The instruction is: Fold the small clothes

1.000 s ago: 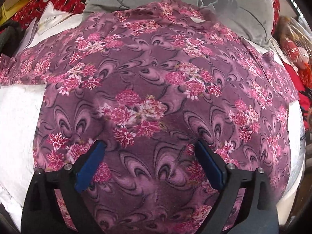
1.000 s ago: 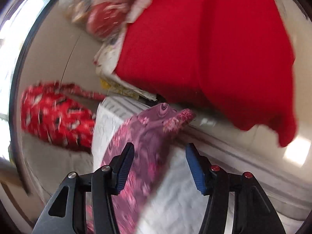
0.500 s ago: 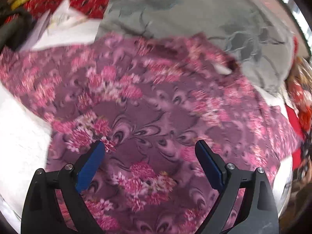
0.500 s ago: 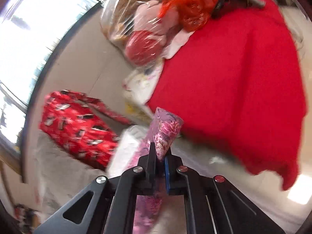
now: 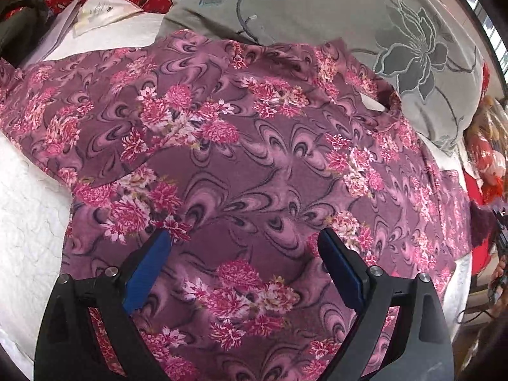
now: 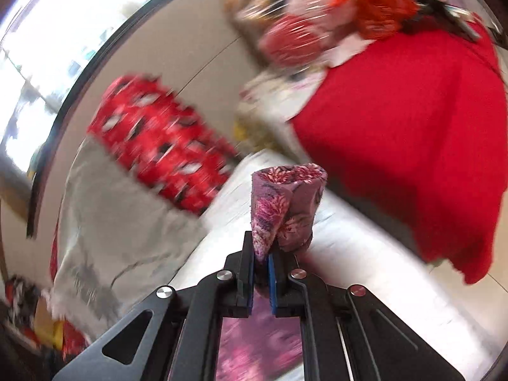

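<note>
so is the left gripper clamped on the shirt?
No, the left gripper has its fingers spread wide above the floral shirt.

Lying spread flat across the white bed, a purple floral garment, one bunched end sticking up, pinched in the right claw.

The shirt was mauve-purple, printed with dark swirls and clusters of pink and white flowers. Behind it the pillow was grey with darker embroidered blossoms. The bed cover was white and quilted. The left gripper was black with blue pads. A plain red blanket hung nearby.
</note>
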`<state>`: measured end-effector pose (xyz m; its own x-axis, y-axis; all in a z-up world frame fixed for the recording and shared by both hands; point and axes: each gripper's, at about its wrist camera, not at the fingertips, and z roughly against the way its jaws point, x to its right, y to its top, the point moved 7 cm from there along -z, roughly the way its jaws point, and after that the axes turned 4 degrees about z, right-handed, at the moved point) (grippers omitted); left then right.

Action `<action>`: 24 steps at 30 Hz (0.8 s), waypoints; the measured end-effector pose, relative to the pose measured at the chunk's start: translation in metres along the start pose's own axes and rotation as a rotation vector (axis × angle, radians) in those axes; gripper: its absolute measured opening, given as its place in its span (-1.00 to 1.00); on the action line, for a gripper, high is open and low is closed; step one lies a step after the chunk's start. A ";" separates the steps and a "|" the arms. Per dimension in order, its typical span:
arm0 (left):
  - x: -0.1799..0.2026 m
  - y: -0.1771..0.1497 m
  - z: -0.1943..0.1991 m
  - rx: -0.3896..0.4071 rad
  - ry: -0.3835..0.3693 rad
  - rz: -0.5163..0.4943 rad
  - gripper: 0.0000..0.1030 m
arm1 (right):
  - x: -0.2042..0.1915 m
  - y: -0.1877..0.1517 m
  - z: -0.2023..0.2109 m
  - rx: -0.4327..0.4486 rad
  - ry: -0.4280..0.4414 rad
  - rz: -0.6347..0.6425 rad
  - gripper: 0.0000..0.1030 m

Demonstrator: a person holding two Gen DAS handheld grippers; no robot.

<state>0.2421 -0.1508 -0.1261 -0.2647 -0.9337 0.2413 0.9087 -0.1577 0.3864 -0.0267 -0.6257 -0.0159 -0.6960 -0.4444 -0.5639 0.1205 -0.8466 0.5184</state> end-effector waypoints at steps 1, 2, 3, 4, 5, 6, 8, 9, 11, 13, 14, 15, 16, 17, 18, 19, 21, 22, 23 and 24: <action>-0.002 0.001 -0.001 -0.006 -0.010 0.000 0.82 | -0.013 -0.009 -0.002 -0.015 0.012 0.020 -0.87; -0.005 0.002 0.000 -0.012 -0.022 0.001 0.82 | -0.025 -0.016 -0.004 -0.026 0.023 0.038 -0.87; -0.006 0.003 0.001 -0.017 -0.033 0.001 0.82 | -0.042 -0.026 -0.008 -0.043 0.042 0.060 -0.87; -0.009 0.004 0.001 -0.024 -0.045 0.003 0.82 | -0.055 -0.034 -0.011 -0.055 0.055 0.076 -0.87; -0.012 0.005 0.002 -0.030 -0.061 0.007 0.82 | -0.067 -0.041 -0.014 -0.067 0.068 0.090 -0.87; -0.015 0.006 0.003 -0.039 -0.075 0.012 0.82 | -0.079 -0.048 -0.016 -0.080 0.082 0.102 -0.87; -0.021 0.009 0.005 -0.052 -0.105 0.025 0.82 | -0.105 -0.068 -0.019 -0.111 0.105 0.141 -0.87; -0.025 0.010 0.007 -0.058 -0.119 0.031 0.82 | -0.120 -0.079 -0.021 -0.128 0.120 0.162 -0.87; -0.031 0.011 0.011 -0.072 -0.148 0.041 0.82 | -0.142 -0.097 -0.024 -0.158 0.145 0.192 -0.87; -0.035 0.012 0.016 -0.085 -0.173 0.046 0.82 | -0.173 -0.119 -0.028 -0.191 0.175 0.237 -0.87; -0.040 0.012 0.019 -0.092 -0.189 0.049 0.82 | -0.185 -0.129 -0.029 -0.205 0.186 0.257 -0.87; -0.043 0.013 0.022 -0.098 -0.204 0.050 0.82 | -0.197 -0.138 -0.030 -0.218 0.197 0.275 -0.87; -0.047 0.014 0.026 -0.105 -0.223 0.051 0.82 | -0.215 -0.153 -0.031 -0.239 0.212 0.306 -0.87; -0.050 0.013 0.028 -0.107 -0.233 0.051 0.82 | -0.229 -0.164 -0.032 -0.254 0.228 0.330 -0.87; -0.052 0.013 0.032 -0.108 -0.242 0.052 0.82 | -0.240 -0.171 -0.034 -0.266 0.240 0.344 -0.87; -0.056 0.014 0.036 -0.110 -0.253 0.055 0.82 | -0.258 -0.187 -0.036 -0.289 0.264 0.369 -0.87; -0.065 0.016 0.044 -0.112 -0.281 0.068 0.82 | -0.282 -0.207 -0.037 -0.318 0.290 0.405 -0.87; -0.070 0.018 0.049 -0.112 -0.292 0.073 0.82 | -0.299 -0.223 -0.039 -0.339 0.307 0.436 -0.87; -0.076 0.020 0.054 -0.109 -0.303 0.077 0.82 | -0.310 -0.234 -0.040 -0.353 0.318 0.455 -0.87; -0.080 0.021 0.059 -0.106 -0.311 0.077 0.82 | -0.320 -0.244 -0.041 -0.368 0.331 0.470 -0.87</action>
<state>0.2630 -0.0609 -0.0852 -0.2650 -0.8039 0.5324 0.9540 -0.1382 0.2662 0.1961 -0.2887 0.0113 -0.2648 -0.8058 -0.5297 0.6307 -0.5602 0.5370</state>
